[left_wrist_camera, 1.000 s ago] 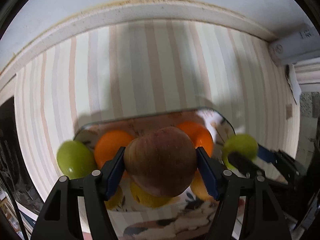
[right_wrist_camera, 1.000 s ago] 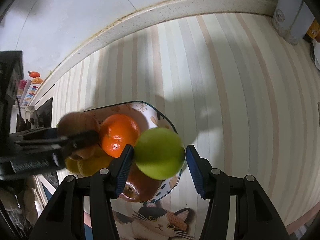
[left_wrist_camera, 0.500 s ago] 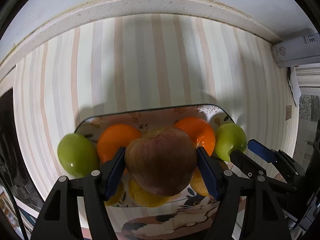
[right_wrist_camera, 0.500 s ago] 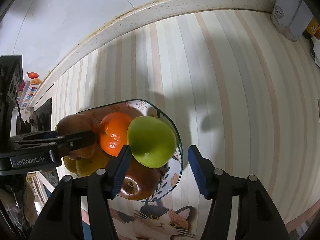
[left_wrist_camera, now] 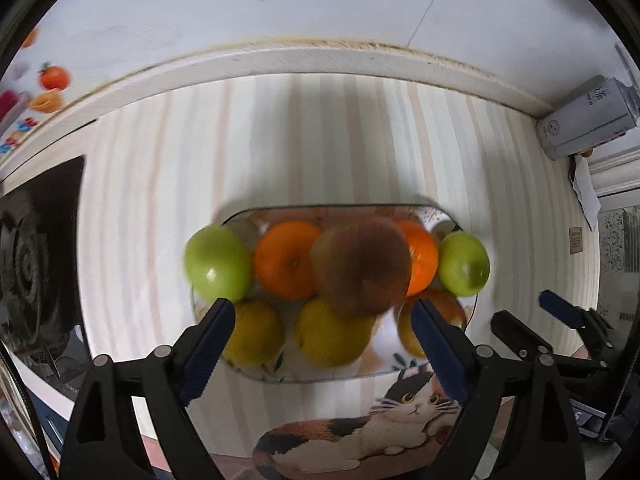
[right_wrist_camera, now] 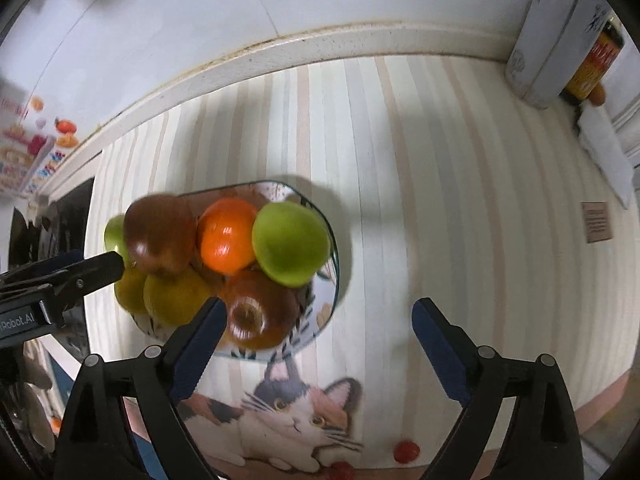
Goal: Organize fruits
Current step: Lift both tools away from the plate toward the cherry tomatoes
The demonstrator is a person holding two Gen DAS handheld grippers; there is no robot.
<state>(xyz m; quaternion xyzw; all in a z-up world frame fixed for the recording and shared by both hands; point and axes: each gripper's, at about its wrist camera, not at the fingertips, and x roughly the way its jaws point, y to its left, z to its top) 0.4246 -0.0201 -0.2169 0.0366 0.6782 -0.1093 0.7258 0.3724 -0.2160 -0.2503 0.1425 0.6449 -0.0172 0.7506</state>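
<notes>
Red-brown apple [left_wrist_camera: 360, 266] rests on piled fruit beyond the opening left tool [left_wrist_camera: 322, 334]

The plate [left_wrist_camera: 440, 216] rests on the striped cloth [left_wrist_camera: 320, 140], near its front edge. Fruit is piled on the plate: one apple [left_wrist_camera: 360, 266] sits on top, between two oranges [left_wrist_camera: 286, 260]. One apple [left_wrist_camera: 218, 264] overhangs the left rim, another [left_wrist_camera: 464, 264] the right rim. A carton [left_wrist_camera: 580, 128] stands at the far right, against the wall.
</notes>
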